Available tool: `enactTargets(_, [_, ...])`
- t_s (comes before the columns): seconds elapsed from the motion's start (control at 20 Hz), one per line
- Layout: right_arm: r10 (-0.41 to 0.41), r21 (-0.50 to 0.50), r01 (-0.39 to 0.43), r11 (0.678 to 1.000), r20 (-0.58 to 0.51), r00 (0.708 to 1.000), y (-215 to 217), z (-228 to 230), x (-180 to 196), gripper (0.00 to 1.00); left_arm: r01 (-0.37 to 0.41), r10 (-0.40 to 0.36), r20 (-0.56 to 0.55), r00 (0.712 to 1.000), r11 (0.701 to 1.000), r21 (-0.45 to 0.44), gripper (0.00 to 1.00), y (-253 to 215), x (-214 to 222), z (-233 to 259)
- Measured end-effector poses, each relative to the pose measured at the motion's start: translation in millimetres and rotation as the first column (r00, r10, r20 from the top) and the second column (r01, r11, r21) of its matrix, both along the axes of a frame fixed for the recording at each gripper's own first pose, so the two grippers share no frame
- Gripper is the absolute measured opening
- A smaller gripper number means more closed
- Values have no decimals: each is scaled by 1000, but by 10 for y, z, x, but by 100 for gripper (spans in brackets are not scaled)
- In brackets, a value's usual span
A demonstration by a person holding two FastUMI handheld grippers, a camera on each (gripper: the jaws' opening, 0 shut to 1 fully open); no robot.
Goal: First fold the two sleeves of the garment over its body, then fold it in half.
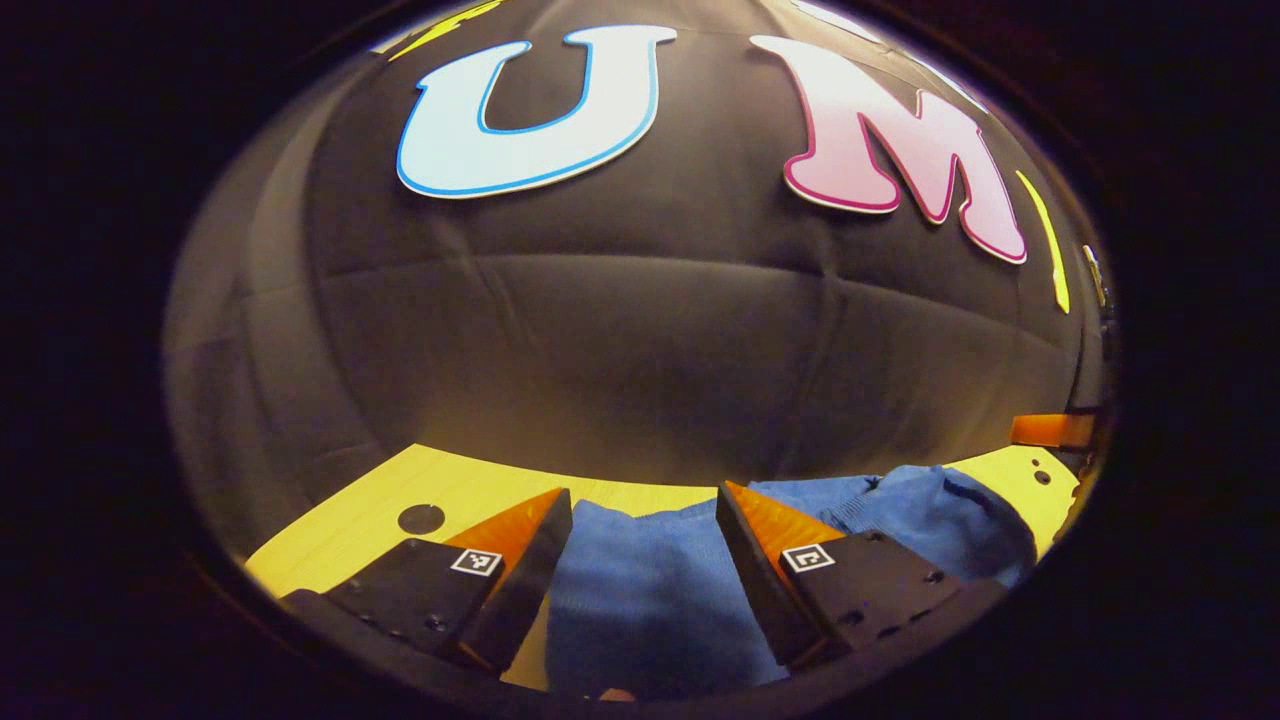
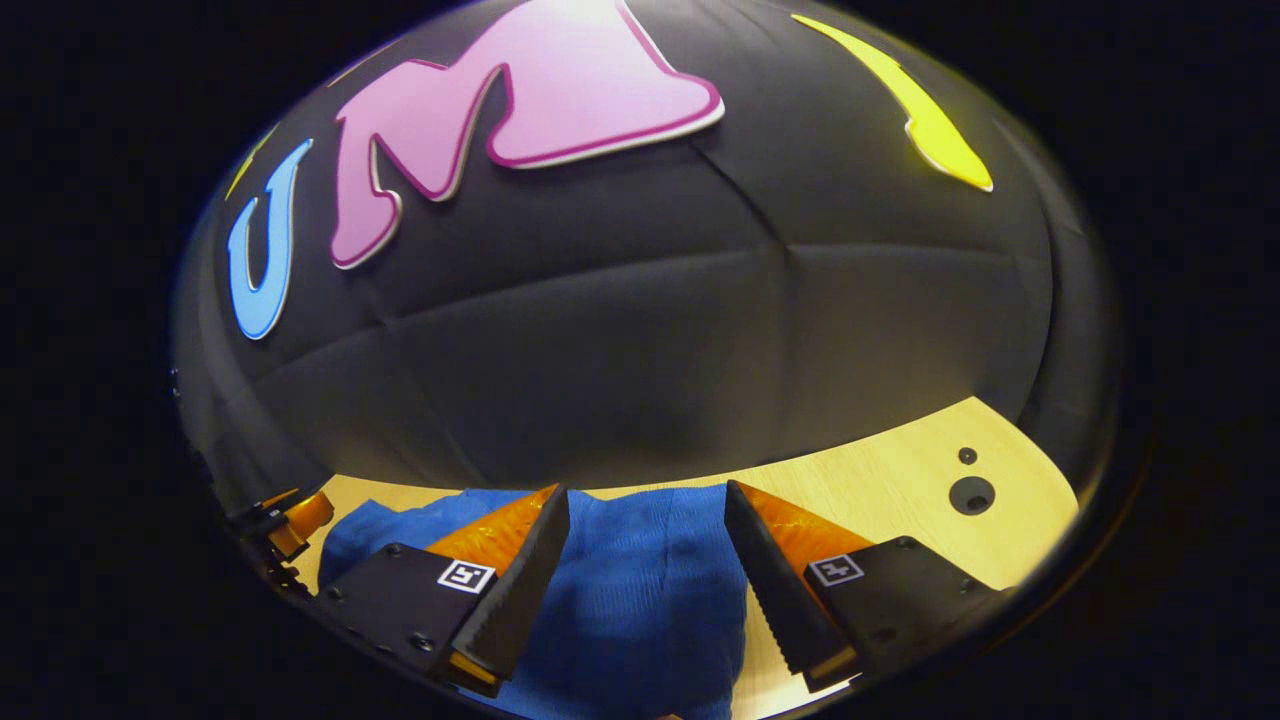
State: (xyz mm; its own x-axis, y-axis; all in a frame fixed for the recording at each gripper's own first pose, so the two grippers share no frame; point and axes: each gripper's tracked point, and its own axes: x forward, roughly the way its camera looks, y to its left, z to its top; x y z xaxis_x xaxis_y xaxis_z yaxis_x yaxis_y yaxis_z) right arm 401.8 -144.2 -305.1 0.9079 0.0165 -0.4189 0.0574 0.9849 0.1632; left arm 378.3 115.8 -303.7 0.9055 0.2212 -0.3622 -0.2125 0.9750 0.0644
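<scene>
A blue knit garment lies bunched on the light wooden table. My left gripper stands open over it, its black and orange fingers spread wide with the cloth lying between them. In the right gripper view the same blue garment runs under and between the fingers of my right gripper, which is also open. Neither pair of fingers presses on the cloth. More of the garment heaps up to the right in the left gripper view.
The table has a round dark hole near its left end and another near its right end. The black cloth wall rises just behind the table's far edge. An orange part of the other gripper shows at the far right, and likewise at the far left.
</scene>
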Motion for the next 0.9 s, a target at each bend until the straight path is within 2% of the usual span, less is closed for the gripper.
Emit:
enactTargets(0.15, [6, -25, -5, 1000, 73, 997, 74, 428, -380, 98, 23, -20, 63, 998, 999, -45, 85, -275, -432, 383])
enactTargets(0.35, [-2, -35, 9, 999, 203, 979, 106, 1130, -1033, 98, 35, -21, 129, 991, 994, -106, 85, -482, -1214, 896])
enactTargets(0.45, [-11, -38, 22, 999, 254, 967, 77, 1479, -1368, 97, 28, -8, 196, 981, 995, -97, 84, -508, -1601, 1259])
enactTargets(0.7, [-56, -15, 64, 998, 319, 946, 13, 2055, -2164, 96, -2, 16, 392, 920, 999, -37, 81, -526, -2476, 2077])
enactTargets(0.8, [-46, -66, 74, 995, 353, 934, -22, 2219, -2446, 96, -25, 27, 426, 904, 1000, -11, 80, -579, -2763, 2242])
enactTargets(0.9, [-5, -124, 55, 991, 368, 930, 60, 2320, -2706, 96, -38, 38, 424, 905, 999, -8, 81, -662, -3002, 2302])
